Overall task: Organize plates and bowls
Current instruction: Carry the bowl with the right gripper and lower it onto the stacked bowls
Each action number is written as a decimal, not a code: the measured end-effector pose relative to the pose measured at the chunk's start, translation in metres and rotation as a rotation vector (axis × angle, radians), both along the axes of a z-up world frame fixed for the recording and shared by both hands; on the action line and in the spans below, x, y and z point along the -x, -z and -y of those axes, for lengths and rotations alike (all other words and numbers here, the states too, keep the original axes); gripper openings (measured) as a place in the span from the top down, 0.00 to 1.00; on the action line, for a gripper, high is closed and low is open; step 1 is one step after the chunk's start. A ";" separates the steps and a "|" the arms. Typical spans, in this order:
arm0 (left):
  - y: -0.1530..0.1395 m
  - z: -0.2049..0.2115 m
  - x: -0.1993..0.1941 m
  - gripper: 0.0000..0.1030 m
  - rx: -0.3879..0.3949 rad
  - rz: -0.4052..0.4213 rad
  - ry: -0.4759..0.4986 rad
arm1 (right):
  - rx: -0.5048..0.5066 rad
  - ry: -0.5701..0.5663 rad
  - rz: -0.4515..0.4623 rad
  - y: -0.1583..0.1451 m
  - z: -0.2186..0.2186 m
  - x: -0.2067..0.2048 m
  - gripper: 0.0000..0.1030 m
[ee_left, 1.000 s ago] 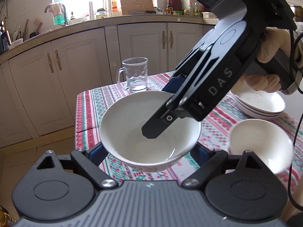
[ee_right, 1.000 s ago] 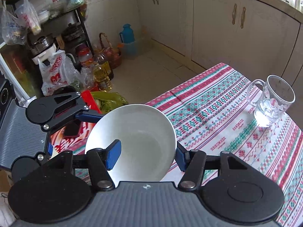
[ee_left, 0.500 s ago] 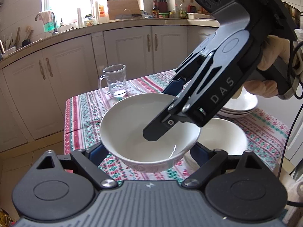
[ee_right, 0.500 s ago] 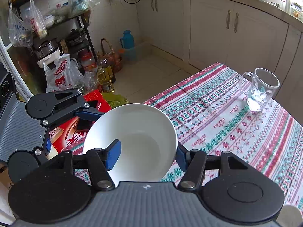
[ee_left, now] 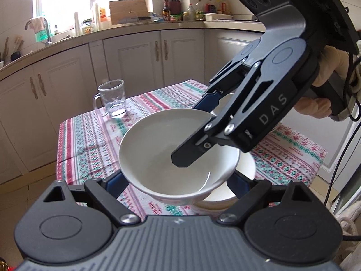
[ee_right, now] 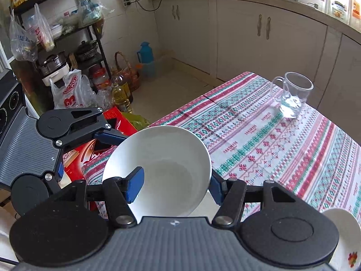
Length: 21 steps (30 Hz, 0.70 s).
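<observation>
A plain white bowl (ee_left: 158, 149) hangs over the table, held by both grippers. My left gripper (ee_left: 177, 180) is shut on it, with a blue pad against each outer side. My right gripper (ee_left: 194, 133) reaches in from the upper right, one finger inside the bowl and the other behind the rim. In the right wrist view that gripper (ee_right: 176, 187) is shut on the bowl (ee_right: 167, 158), and a left finger (ee_right: 110, 136) touches its far rim. Directly below sits a second white bowl (ee_left: 227, 196), mostly hidden.
A glass mug (ee_left: 112, 99) (ee_right: 293, 97) stands near the far corner of the table (ee_left: 90, 140) with its striped patterned cloth (ee_right: 270, 140). Another bowl with a flower print (ee_right: 345, 237) shows at the lower right. Bags, bottles and a red box crowd the floor (ee_right: 94, 90).
Both grippers have carried the bowl rightward across the table and a little up. The second bowl, formerly off to the right, now lies beneath it. Both grips are unchanged.
</observation>
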State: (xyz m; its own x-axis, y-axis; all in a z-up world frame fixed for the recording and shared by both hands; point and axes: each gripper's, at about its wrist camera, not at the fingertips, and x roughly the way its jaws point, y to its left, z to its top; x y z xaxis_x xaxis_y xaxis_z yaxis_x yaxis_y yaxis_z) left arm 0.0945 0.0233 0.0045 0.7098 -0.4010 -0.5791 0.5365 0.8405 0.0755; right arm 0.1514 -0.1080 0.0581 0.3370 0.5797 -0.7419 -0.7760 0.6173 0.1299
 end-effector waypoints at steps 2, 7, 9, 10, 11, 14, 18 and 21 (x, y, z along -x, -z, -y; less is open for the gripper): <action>0.000 0.005 -0.001 0.11 0.001 0.004 0.012 | 0.003 0.013 0.007 0.000 0.007 0.003 0.36; 0.003 0.019 -0.004 0.11 0.005 -0.002 0.043 | -0.002 0.053 0.007 -0.001 0.024 0.006 0.36; 0.005 0.023 -0.006 0.11 0.004 -0.008 0.056 | 0.006 0.067 0.007 0.000 0.029 0.007 0.36; 0.006 0.025 -0.006 0.11 0.002 -0.011 0.062 | 0.009 0.074 0.006 0.001 0.032 0.007 0.35; 0.008 0.027 -0.007 0.11 0.001 -0.014 0.068 | 0.010 0.080 0.003 0.003 0.034 0.007 0.35; 0.012 0.032 -0.010 0.11 -0.005 -0.030 0.077 | 0.008 0.099 -0.013 0.009 0.041 0.005 0.35; 0.017 0.033 -0.012 0.11 -0.009 -0.061 0.083 | 0.012 0.108 -0.029 0.019 0.045 0.003 0.35; 0.020 0.033 -0.013 0.11 -0.010 -0.077 0.082 | 0.018 0.106 -0.039 0.026 0.044 0.002 0.35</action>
State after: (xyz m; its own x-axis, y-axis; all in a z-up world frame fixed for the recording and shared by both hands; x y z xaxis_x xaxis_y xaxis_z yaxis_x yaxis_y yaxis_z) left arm 0.1079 -0.0098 -0.0153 0.6280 -0.4496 -0.6352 0.6080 0.7930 0.0399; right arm 0.1498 -0.1520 0.0323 0.3665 0.5287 -0.7656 -0.7005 0.6983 0.1469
